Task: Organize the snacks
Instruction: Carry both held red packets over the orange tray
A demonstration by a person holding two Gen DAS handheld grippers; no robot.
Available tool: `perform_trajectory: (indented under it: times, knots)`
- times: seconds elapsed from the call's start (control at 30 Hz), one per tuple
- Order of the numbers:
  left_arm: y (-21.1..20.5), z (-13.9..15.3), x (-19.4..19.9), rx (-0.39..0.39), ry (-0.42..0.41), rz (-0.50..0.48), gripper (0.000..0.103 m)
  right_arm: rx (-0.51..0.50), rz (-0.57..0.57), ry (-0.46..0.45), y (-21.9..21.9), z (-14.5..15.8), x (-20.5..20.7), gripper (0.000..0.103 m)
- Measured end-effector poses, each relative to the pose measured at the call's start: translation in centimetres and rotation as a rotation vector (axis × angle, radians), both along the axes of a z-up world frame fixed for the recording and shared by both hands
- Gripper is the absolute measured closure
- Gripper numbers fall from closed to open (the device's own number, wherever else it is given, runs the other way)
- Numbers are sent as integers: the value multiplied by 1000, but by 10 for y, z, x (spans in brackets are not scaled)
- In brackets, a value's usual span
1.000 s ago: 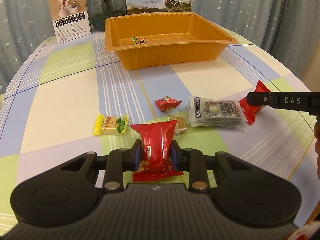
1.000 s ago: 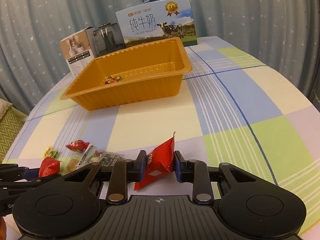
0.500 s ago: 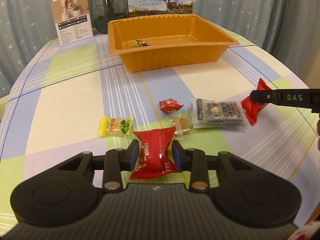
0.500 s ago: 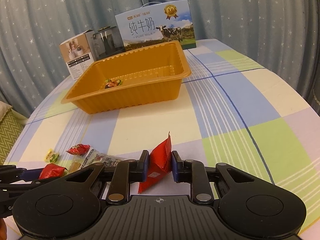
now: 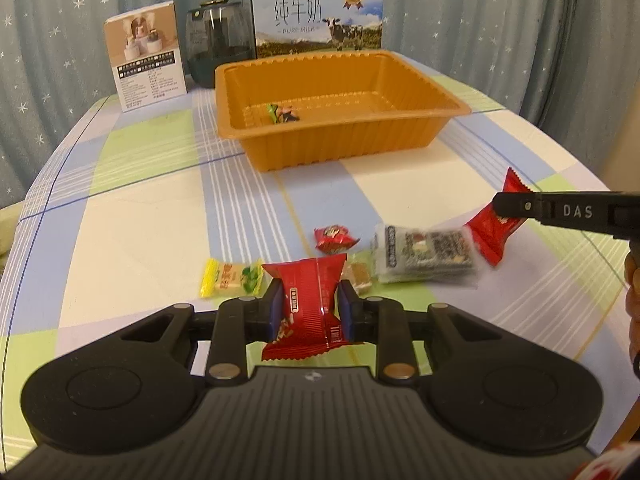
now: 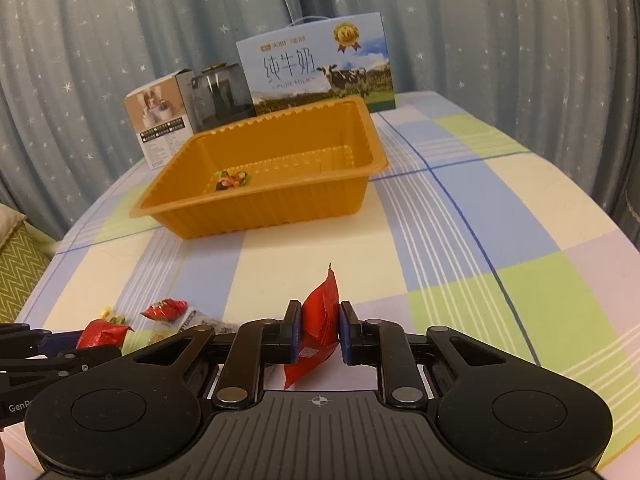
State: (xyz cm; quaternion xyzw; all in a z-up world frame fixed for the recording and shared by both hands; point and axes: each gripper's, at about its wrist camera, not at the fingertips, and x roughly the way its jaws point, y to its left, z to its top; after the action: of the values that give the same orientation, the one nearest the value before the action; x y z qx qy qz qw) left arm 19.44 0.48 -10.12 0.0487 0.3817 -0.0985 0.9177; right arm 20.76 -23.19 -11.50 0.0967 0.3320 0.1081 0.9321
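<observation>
Left gripper (image 5: 311, 307), right gripper (image 6: 319, 336) each clamp red packet, seemingly airborne.

A red packet (image 6: 318, 322) is being held upright between the pads of the right gripper (image 6: 319, 332). An orange tray (image 6: 256, 216) holding one candy (image 6: 233, 179) is sitting far left.

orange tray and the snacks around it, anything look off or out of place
Nothing damaged or spilled. The orange tray sits upright and holds just one candy; several snacks still lie loose on the table. Each gripper pinches a red packet.
</observation>
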Motion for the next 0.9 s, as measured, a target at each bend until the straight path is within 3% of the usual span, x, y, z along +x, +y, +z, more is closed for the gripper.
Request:
perform_trajectory:
  times: [0.9]
  knots:
    - [-16,51,42,-79,-108,-11,78,36,21,-143,8,58,19,84]
